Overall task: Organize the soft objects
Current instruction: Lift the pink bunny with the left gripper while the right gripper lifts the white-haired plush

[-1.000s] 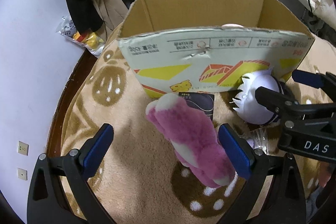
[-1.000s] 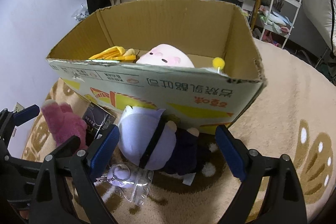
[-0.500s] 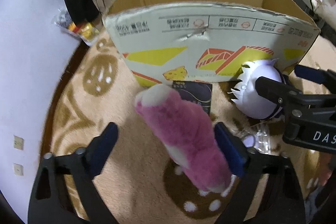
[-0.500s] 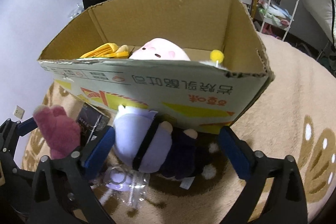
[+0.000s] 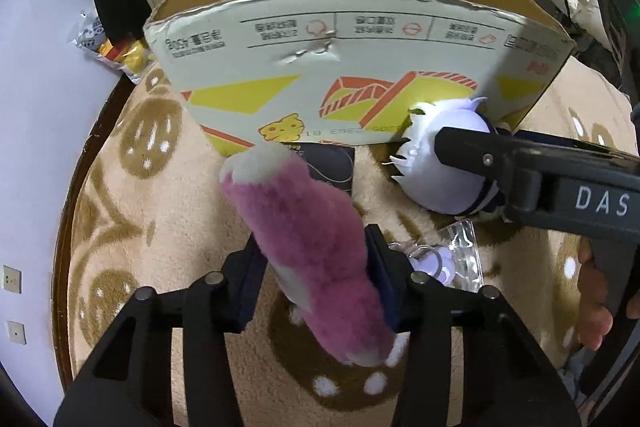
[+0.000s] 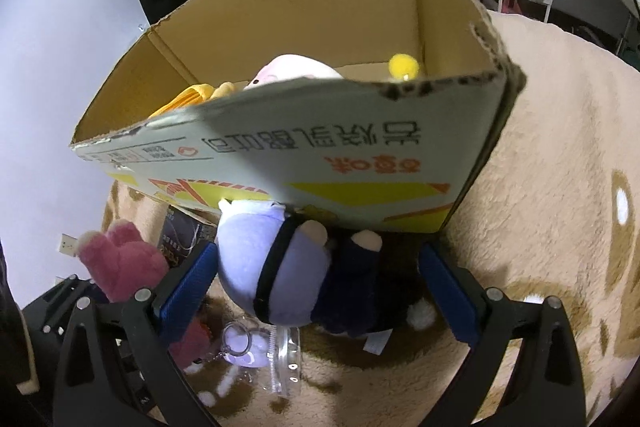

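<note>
My left gripper (image 5: 316, 267) is shut on a pink plush toy (image 5: 304, 239) with white paws, which lies on the beige blanket in front of the cardboard box (image 5: 352, 67). The pink plush also shows in the right wrist view (image 6: 120, 263). My right gripper (image 6: 320, 279) is open, its jaws on either side of a lavender-haired plush doll in dark clothes (image 6: 292, 275) that lies against the box front (image 6: 360, 163). The doll also shows in the left wrist view (image 5: 444, 167). Inside the box are a pink pig plush (image 6: 292, 71) and yellow soft toys (image 6: 192, 99).
A dark booklet (image 5: 328, 163) lies by the box front. A clear bag with a keychain (image 6: 264, 351) lies on the blanket (image 6: 560, 227). A white wall is at the left. Shelves, clothes and a cart stand behind the box.
My left gripper moved forward and closed on the pink plush. My right gripper moved forward and down around the doll, closer to the box, and stays open.
</note>
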Demonstrator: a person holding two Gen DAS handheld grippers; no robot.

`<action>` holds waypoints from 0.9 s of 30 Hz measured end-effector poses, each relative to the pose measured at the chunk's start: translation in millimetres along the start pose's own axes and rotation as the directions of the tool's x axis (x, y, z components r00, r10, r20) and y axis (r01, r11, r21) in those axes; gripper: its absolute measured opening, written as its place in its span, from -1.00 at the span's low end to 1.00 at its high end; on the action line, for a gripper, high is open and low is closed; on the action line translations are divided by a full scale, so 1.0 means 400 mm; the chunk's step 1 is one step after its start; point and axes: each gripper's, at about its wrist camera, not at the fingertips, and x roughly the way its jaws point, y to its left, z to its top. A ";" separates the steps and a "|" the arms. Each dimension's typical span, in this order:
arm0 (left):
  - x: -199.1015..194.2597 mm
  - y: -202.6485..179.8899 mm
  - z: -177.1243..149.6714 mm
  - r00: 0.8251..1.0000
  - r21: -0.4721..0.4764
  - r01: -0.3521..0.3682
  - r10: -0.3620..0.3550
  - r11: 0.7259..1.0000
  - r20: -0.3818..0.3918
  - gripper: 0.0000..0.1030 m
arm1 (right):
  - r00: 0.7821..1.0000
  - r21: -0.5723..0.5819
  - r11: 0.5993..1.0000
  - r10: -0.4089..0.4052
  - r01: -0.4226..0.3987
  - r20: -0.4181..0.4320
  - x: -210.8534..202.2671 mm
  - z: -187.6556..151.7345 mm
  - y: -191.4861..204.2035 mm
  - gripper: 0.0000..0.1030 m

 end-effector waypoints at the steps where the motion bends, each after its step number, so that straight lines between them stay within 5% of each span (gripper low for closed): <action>1: -0.001 -0.003 0.001 1.000 0.001 0.002 -0.002 1.000 0.000 -0.17 | 1.000 -0.006 1.000 0.000 0.000 0.001 0.001 -0.001 0.003 1.00; 24: -0.022 -0.027 -0.010 1.000 0.030 -0.021 0.021 0.999 0.019 -0.23 | 1.000 -0.013 1.000 -0.013 0.012 -0.023 0.015 -0.011 0.021 0.93; 27: -0.022 -0.037 -0.012 0.999 0.050 -0.035 0.034 0.998 0.025 -0.23 | 1.000 -0.050 0.999 -0.009 0.009 -0.006 0.011 -0.011 0.037 0.68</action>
